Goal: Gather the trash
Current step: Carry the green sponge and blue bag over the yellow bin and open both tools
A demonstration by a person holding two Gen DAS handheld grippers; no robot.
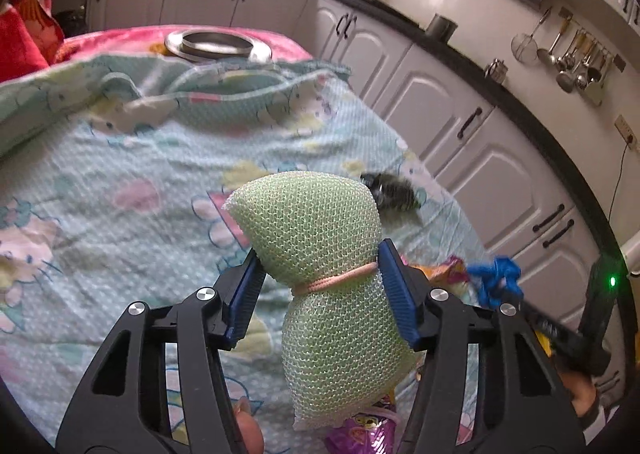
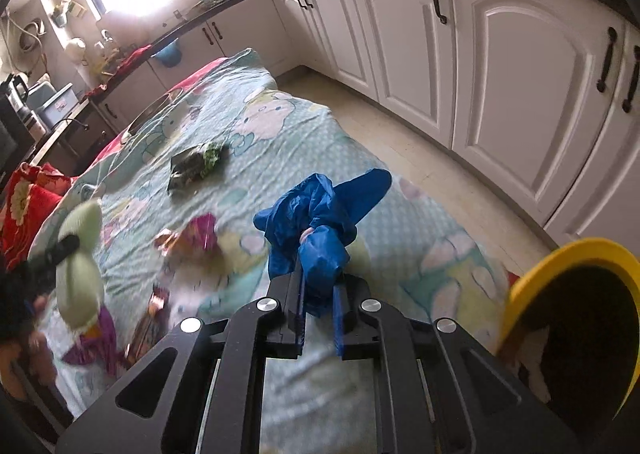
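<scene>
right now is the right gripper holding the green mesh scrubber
No, the right gripper is shut on a crumpled blue plastic bag; the green mesh scrubber sits in the left gripper.

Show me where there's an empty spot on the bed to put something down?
The widest bare patch of sheet lies between the steel plate and the dark wrapper. It is crowded nearer the grippers, where the pink wrapper and purple wrapper lie.
</scene>
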